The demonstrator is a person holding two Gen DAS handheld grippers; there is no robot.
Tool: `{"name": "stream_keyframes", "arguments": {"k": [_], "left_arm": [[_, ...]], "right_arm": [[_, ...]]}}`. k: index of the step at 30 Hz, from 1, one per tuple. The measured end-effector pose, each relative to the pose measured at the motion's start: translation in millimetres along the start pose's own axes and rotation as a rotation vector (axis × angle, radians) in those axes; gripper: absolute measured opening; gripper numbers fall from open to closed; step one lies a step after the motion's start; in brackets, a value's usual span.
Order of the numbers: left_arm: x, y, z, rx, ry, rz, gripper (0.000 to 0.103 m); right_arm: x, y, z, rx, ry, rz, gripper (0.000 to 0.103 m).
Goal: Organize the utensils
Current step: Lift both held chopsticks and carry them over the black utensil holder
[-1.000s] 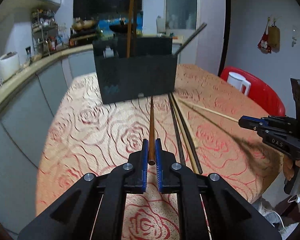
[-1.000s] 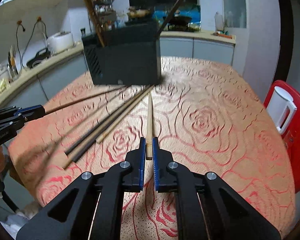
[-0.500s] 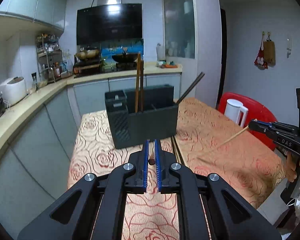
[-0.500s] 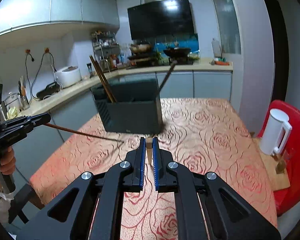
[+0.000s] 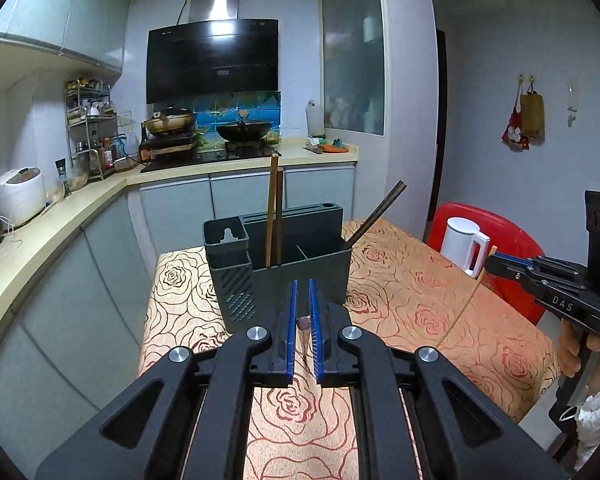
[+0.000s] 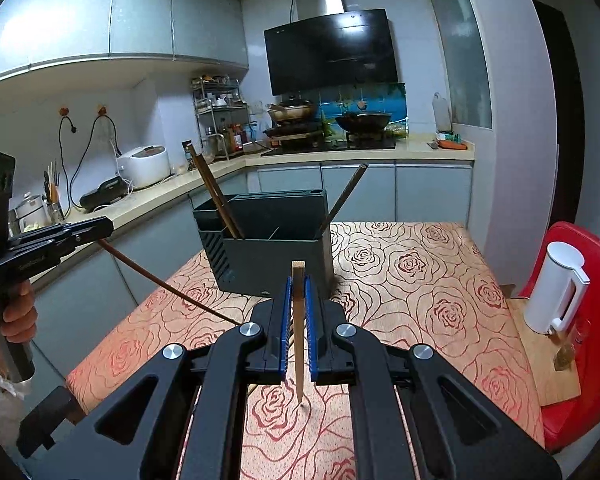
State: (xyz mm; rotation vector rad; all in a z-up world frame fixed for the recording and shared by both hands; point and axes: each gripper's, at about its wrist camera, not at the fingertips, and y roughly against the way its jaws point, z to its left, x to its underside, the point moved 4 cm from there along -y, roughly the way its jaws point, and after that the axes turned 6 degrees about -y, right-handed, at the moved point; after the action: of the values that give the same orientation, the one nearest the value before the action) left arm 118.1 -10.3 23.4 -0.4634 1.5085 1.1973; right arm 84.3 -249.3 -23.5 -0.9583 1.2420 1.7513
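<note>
A dark grey utensil holder (image 5: 284,276) stands at the far end of the rose-patterned table (image 5: 420,300). Two brown chopsticks (image 5: 271,208) stand in it, and a dark one (image 5: 376,216) leans out to the right. My left gripper (image 5: 303,282) is shut on a dark brown chopstick (image 5: 303,323), seen end-on. The right wrist view shows that gripper (image 6: 106,227) at the left, its chopstick (image 6: 160,280) slanting down towards the table. My right gripper (image 6: 297,278) is shut on a light wooden chopstick (image 6: 298,328) that hangs tip-down above the cloth, in front of the holder (image 6: 268,252).
A white kettle (image 6: 556,292) sits on a red chair (image 6: 596,360) off the table's right side. A kitchen counter (image 5: 40,232) with a rice cooker (image 5: 20,194) runs along the left. A hand (image 6: 18,312) holds the left gripper's handle.
Both grippers have risen, lifting their chopsticks off the table, and now point less steeply down. The loose chopsticks lying on the cloth have dropped out of view.
</note>
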Motion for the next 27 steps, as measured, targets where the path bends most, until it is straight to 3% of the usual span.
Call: {"name": "stream_keyframes", "arguments": {"k": [20, 27], "left_arm": [[-54, -26, 15, 0.021, -0.004, 0.071, 0.006], [-82, -16, 7, 0.058, -0.029, 0.048, 0.006]], "right_arm": [[-41, -26, 5, -0.038, 0.003, 0.002, 0.008], [-59, -23, 5, -0.042, 0.007, -0.019, 0.008]]}}
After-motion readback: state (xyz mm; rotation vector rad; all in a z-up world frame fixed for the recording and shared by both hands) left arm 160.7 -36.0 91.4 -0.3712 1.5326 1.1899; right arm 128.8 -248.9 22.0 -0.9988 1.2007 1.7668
